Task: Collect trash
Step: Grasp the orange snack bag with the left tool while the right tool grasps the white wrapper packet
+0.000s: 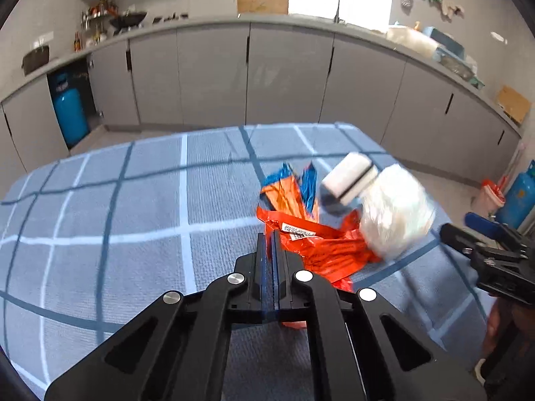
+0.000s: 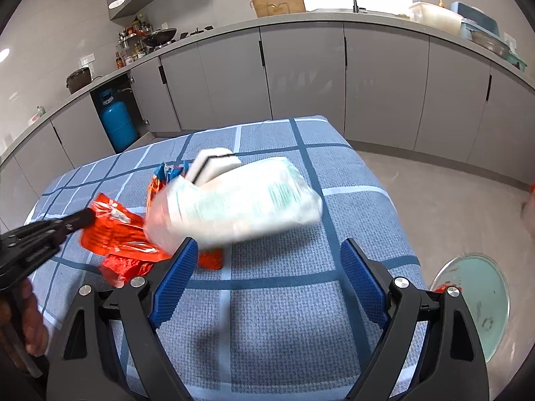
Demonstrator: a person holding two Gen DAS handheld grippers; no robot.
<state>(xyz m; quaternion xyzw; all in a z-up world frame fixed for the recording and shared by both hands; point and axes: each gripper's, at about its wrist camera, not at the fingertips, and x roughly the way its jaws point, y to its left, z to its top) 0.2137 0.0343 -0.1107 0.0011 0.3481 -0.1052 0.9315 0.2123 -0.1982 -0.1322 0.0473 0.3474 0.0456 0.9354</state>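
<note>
My left gripper (image 1: pixel 270 234) sits at the lower centre of its own view with the jaws pressed together, pinching the near edge of the red wrapper (image 1: pixel 321 244). That wrapper lies crumpled on the blue checked cloth (image 1: pixel 133 200) covering the desk, just right of centre. Behind it, toward the middle of the frame, an orange and blue wrapper (image 1: pixel 287 190) touches it. A white plastic bag (image 1: pixel 394 207), blurred, lies to the right against the red wrapper, and a white block with a black stripe (image 1: pixel 347 180) is at the bag's upper left; I cannot tell whether it rests on the bag.

In the right wrist view, my right gripper (image 2: pixel 267 280) fills the bottom of the frame with its blue pads spread wide and nothing between them, only cloth. The bag is just above its left pad. A round lidded bin (image 2: pixel 478 300) stands on the floor at the lower right.
</note>
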